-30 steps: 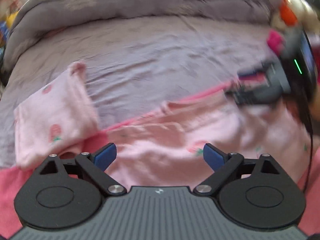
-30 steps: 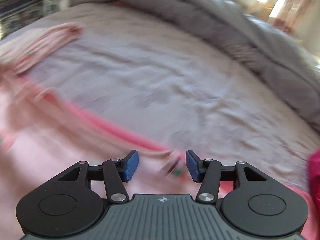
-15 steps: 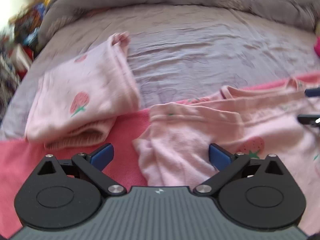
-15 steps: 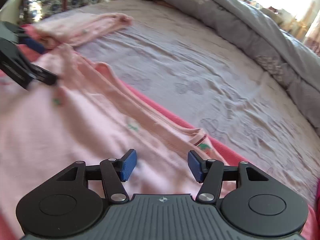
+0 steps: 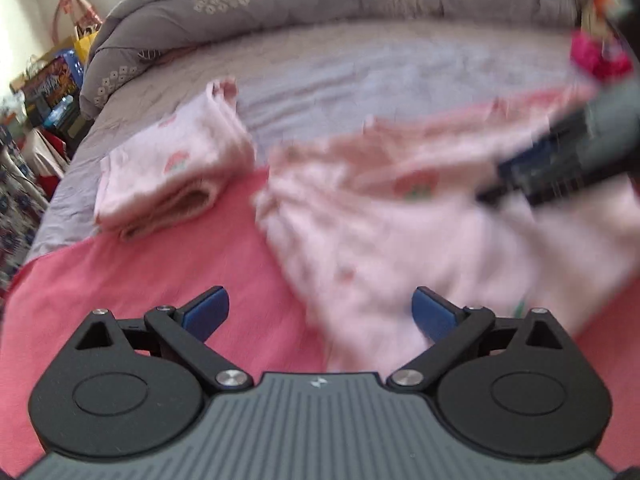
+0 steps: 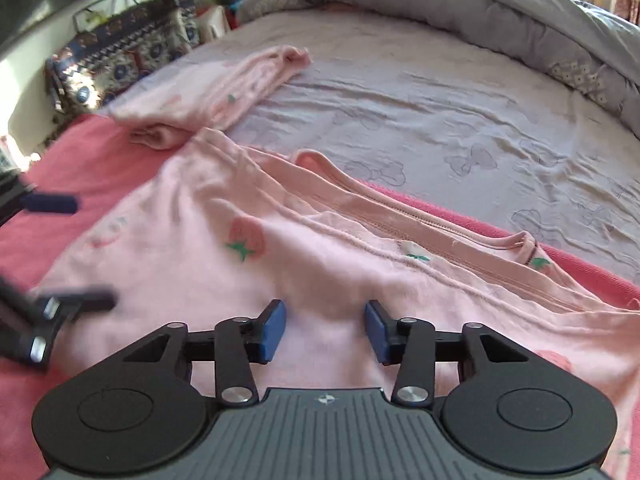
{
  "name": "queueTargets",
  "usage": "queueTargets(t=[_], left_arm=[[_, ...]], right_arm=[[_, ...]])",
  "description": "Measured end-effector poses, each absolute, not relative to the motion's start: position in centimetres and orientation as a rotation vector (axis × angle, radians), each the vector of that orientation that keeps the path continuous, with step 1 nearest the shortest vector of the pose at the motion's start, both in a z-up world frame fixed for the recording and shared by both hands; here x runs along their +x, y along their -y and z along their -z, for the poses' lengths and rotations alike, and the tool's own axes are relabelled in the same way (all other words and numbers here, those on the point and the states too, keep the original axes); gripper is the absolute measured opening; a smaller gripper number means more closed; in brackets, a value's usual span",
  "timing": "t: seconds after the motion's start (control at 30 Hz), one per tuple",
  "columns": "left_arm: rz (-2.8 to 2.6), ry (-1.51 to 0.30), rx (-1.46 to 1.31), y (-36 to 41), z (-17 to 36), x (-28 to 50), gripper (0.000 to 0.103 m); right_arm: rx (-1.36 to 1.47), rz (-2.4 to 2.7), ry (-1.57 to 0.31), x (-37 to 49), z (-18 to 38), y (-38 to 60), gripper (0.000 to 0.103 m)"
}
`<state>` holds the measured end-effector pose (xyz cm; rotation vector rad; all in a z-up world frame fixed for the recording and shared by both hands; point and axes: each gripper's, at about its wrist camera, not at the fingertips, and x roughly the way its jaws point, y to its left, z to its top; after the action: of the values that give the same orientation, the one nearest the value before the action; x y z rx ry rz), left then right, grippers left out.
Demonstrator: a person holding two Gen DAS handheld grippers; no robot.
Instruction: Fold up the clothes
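A pale pink strawberry-print garment lies spread on a red blanket, collar and zip toward the lilac sheet. My left gripper hovers over its left edge, jaws wide and closing a little, with nothing pinched. My right gripper hangs low over the same garment. Its jaws are closing, fabric lies under the gap, and the pads do not press it. Each gripper shows blurred in the other's view: the right gripper and the left gripper. A second pink garment lies folded at far left.
A rumpled grey duvet banks along the far side of the lilac sheet. Boxes and a patterned bag crowd the floor beyond the bed's left edge. A magenta item sits at the far right.
My left gripper has swung left, so the blanket now fills its lower view. The right gripper's jaws have narrowed and it has moved in over the garment's body.
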<state>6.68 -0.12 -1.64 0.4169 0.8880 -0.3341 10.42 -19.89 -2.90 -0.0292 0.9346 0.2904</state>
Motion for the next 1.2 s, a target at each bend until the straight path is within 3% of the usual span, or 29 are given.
queueTargets(t=[0.3,0.47,0.53,0.63,0.77,0.9,1.0,1.2], left_arm=[[0.299,-0.933,0.235,-4.0,2.6,5.5,0.102],[0.288,-0.904,0.281,-4.8,1.9,5.0,0.103],[0.285,-0.911,0.278,-5.2,2.2,5.1,0.103],[0.295,-0.912,0.276,-5.7,2.2,5.5,0.103],[0.301,-0.855,0.307,-5.3,0.4,5.1,0.102],[0.471,-0.729,0.322,-3.2,-2.5,3.8,0.099],[0.572,-0.676,0.399,-0.2,-3.1,4.0,0.099],[0.654,-0.884,0.529,-0.6,2.7,5.5,0.101]], right_arm=[[0.03,-0.198,-0.878,16.1,2.9,18.4,0.048],[-0.006,-0.184,-0.846,11.5,0.5,19.0,0.053],[-0.13,-0.167,-0.896,9.4,1.2,19.5,0.061],[-0.243,-0.076,-0.999,7.2,3.1,23.4,0.066],[-0.316,-0.001,-0.981,4.8,-0.3,28.2,0.066],[-0.418,-0.309,-0.938,1.2,-2.7,26.6,0.067],[-0.502,-0.487,-0.978,0.7,-0.7,23.8,0.067],[-0.413,-0.605,-1.084,0.6,3.7,27.3,0.068]])
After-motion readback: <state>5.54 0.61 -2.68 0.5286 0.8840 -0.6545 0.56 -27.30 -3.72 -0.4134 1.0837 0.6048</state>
